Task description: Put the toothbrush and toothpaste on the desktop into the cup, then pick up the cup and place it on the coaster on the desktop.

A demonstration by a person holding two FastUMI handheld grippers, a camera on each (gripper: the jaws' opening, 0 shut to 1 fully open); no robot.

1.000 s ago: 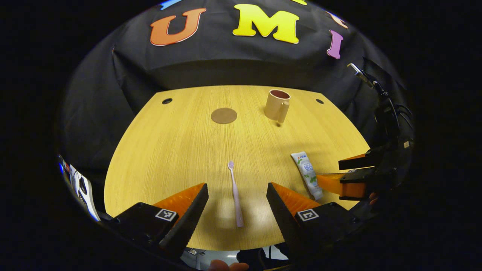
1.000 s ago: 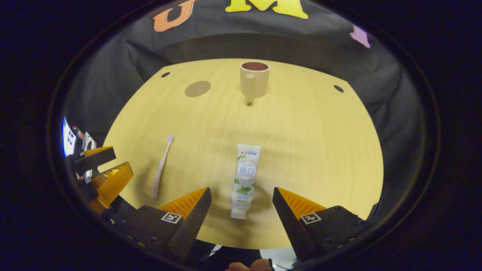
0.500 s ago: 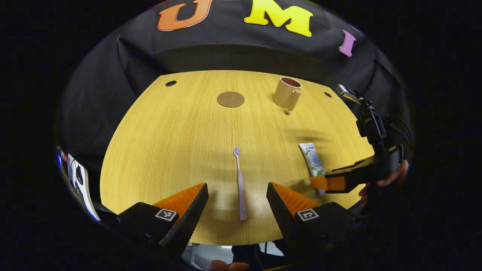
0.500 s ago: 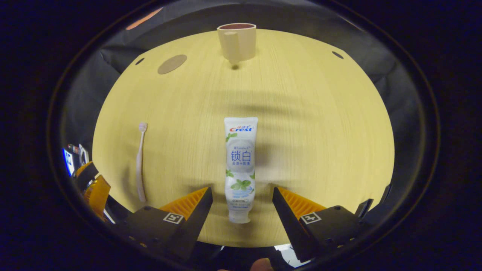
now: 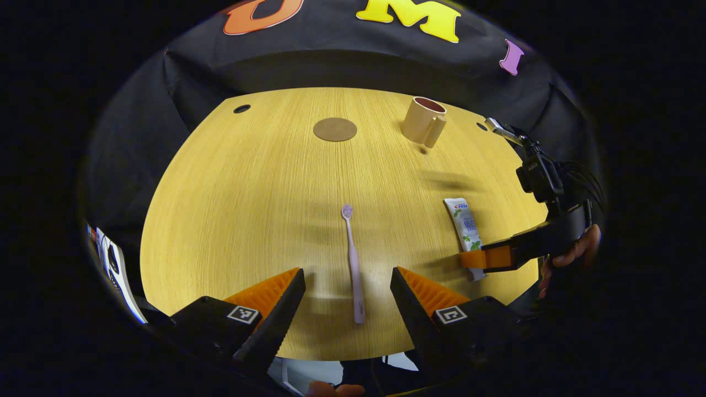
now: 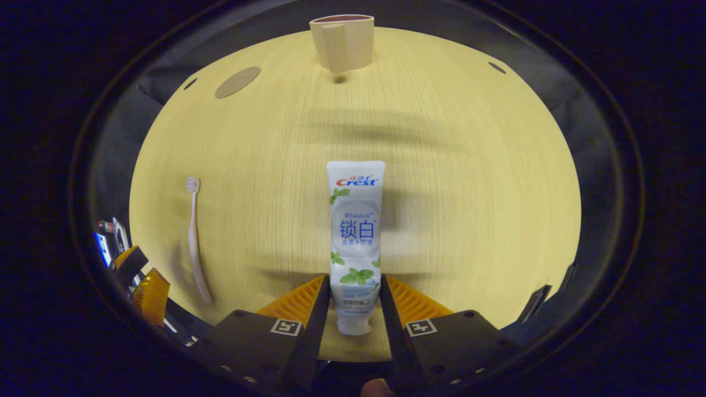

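Note:
A white toothpaste tube (image 6: 356, 220) lies flat on the wooden desktop (image 6: 469, 193), and my right gripper (image 6: 354, 300) is shut on its cap end, both fingers against its sides. In the left gripper view that same gripper (image 5: 485, 258) sits low over the tube (image 5: 463, 223), held by a hand (image 5: 573, 255). A pink toothbrush (image 5: 353, 263) lies on the desk with its handle end between the fingers of my left gripper (image 5: 347, 289), which is open and not touching it. The beige cup (image 5: 422, 120) stands upright at the far right. The round brown coaster (image 5: 335, 129) lies left of it.
The desktop (image 5: 231, 209) has small dark holes at its far corners (image 5: 241, 108) (image 6: 496, 67). Black cloth hangs behind and around the desk. The desk's near edge runs just under both grippers. In the right gripper view, the toothbrush (image 6: 194, 237) and left gripper (image 6: 140, 281) lie at the left.
My right gripper has come down over the toothpaste and its fingers have shut on the tube's cap end. My left gripper stayed open and shifted slightly toward the toothbrush.

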